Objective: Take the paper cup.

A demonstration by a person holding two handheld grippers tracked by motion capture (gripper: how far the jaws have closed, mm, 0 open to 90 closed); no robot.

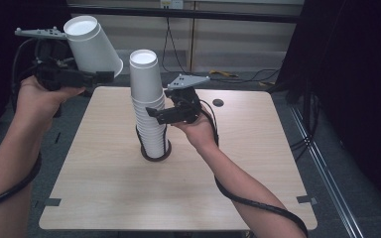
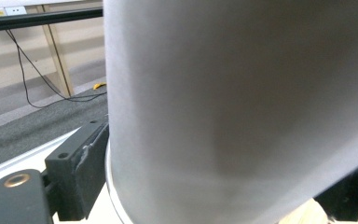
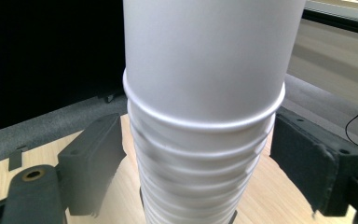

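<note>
Forearms enter from the bottom of the high view. At upper left, a single white cup (image 1: 92,45) is clamped, tilted, rim-down, in the jaws of the left gripper (image 1: 96,75), clear of the surface (image 1: 104,193). At centre, the cup stack (image 1: 149,111) stands upright; the right gripper (image 1: 155,114) straddles it, jaws part open with gaps either side.

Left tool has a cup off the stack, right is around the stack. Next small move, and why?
Probably carry the single cup clear and set it down on the table. The left tool grips it, tilted, up-left of the stack; the right tool brackets the stack, seemingly without pressing.
</note>
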